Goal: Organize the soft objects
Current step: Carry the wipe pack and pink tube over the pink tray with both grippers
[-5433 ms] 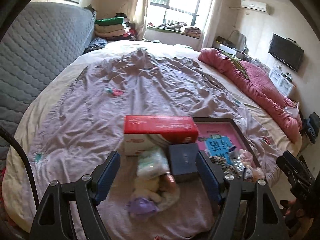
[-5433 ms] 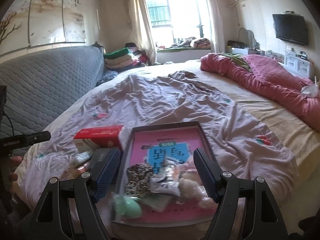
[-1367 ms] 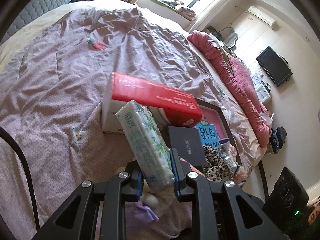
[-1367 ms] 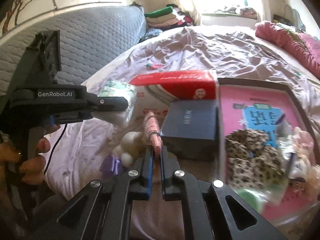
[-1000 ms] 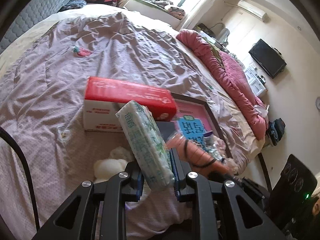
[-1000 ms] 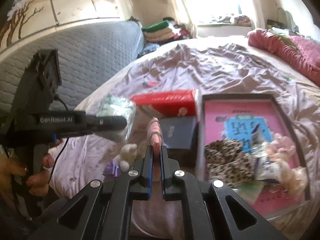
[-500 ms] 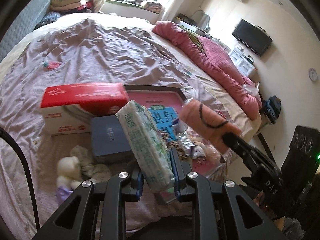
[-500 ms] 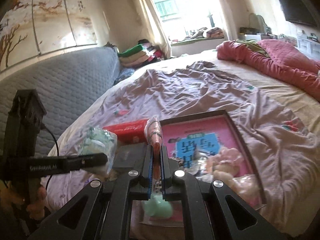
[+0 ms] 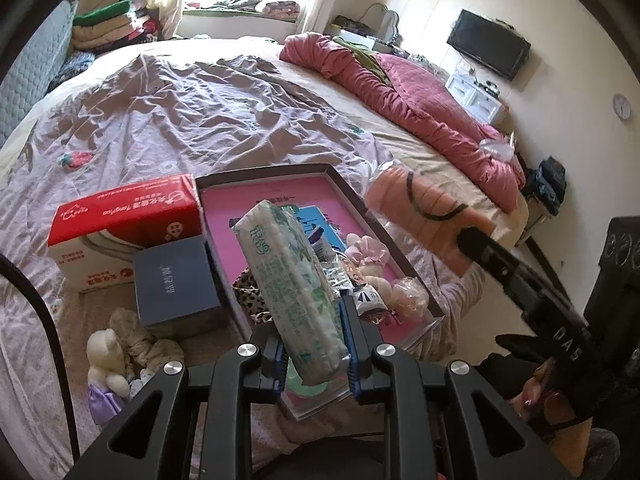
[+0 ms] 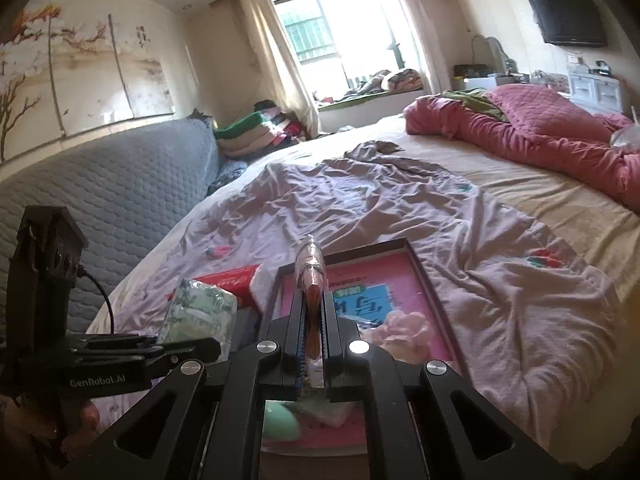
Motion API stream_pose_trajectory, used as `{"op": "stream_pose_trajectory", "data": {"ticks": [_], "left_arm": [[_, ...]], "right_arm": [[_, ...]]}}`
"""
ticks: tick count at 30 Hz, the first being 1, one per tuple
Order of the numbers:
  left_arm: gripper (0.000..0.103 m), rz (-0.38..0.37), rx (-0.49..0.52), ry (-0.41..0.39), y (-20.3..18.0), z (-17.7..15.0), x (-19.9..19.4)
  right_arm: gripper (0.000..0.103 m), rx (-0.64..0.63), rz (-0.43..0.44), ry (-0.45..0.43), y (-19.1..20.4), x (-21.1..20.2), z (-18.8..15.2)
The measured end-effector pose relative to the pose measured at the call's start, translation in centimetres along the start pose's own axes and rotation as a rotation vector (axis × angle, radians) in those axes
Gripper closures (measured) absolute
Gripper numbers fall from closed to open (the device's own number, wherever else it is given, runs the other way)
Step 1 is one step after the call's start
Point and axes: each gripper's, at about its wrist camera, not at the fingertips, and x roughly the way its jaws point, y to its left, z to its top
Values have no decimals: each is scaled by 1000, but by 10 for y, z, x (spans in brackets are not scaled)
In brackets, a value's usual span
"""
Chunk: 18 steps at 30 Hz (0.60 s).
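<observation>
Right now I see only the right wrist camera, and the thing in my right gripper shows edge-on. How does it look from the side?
Observer: In the left wrist view it is a flat peach-pink pack in clear wrap with a thin black loop across it, held in the air to the right of the tray.
Operator: Are soft things lying on the bed outside the tray?
Observer: Yes. A white plush toy lies left of the tray, just in front of the dark blue box.
Operator: What lies in the tray behind the tissue pack that the left gripper holds?
Observer: A leopard-print scrunchie, at the tray's left side.
</observation>
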Motion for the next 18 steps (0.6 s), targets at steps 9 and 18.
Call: {"op": "stream_pose_trajectory", "data": {"ticks": [9, 18], "left_arm": [[79, 23, 40, 49, -13, -4, 24], [80, 47, 58, 71, -15, -6, 36]], "right_arm": [[97, 30, -27, -17, -22, -4, 2], [97, 54, -27, -4, -35, 3, -4]]}}
